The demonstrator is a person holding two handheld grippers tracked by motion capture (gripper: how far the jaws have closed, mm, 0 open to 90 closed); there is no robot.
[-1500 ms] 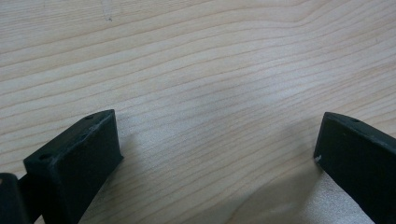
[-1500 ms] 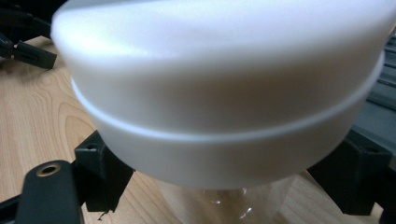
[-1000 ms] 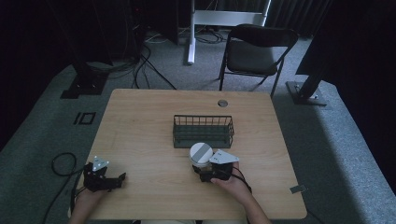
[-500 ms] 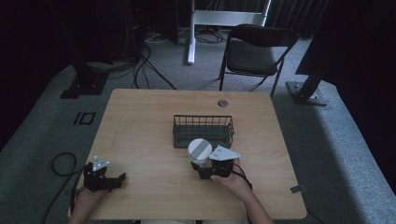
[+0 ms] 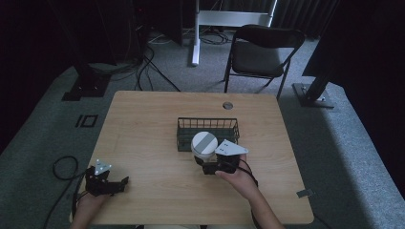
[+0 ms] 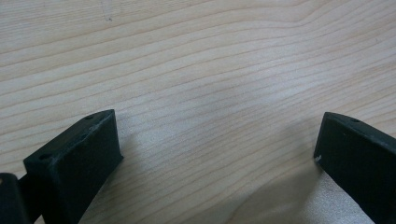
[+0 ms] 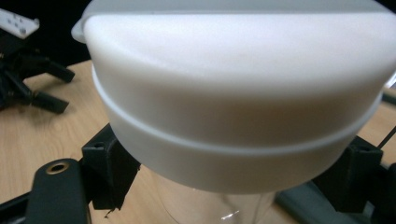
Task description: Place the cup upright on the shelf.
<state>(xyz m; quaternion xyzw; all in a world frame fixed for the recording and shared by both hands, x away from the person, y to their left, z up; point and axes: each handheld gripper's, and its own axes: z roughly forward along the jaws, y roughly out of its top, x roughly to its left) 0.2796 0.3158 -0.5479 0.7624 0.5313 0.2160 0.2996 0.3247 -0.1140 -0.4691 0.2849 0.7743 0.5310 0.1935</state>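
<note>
A white-lidded jar (image 5: 204, 143) with a clear body is held in the right tongs (image 5: 210, 164), just in front of the wire basket (image 5: 208, 125) near the middle of the tabletop (image 5: 143, 129). In the right gripper view the white lid (image 7: 233, 88) is seen close up, with the clear body (image 7: 210, 210) below it, and the two black jaws are closed against the jar from either side, just beneath the lid. A grey band is seen across the lid's top in the high view. Whether the jar rests on the wood or is lifted clear of it cannot be told.

The right hand (image 5: 239, 179) is seen behind the tongs, with the grey three-cornered plate (image 5: 230, 149) on top of them. The basket, dark and rectangular, stands just beyond the jar.

The left tongs (image 5: 106, 183) are found at the near left corner of the tabletop, well apart from the jar, with the left hand (image 5: 88, 200) behind them. In the left gripper view their jaws are spread wide over bare wood grain, and nothing is held between them.

A small round grommet (image 5: 228, 105) is set in the far edge of the tabletop. A folding chair (image 5: 260, 50) stands on the carpet beyond it.
</note>
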